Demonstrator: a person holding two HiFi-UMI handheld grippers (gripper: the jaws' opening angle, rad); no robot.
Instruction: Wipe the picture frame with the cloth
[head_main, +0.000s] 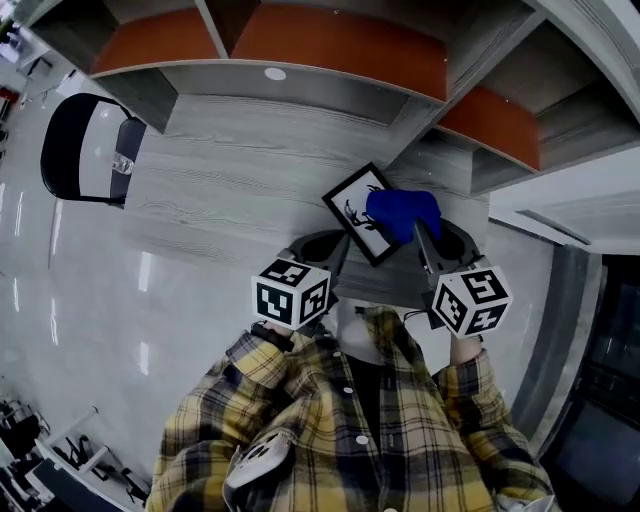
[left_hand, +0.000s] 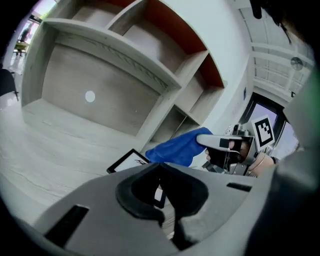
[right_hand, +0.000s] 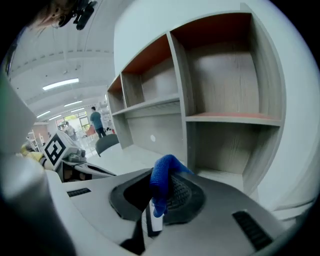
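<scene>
Pinching the cloth (right_hand: 162, 182) between clenched jaws, the right gripper (right_hand: 152, 210) holds it over the right part of the frame (head_main: 355, 208), low above the desk (head_main: 220, 160). The left gripper (left_hand: 161, 192) grasps the frame's near edge.

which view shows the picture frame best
Head view: the picture frame shows most of its face, one side under the cloth. The left gripper view catches only a corner; the right gripper view just a sliver beneath the cloth.
</scene>
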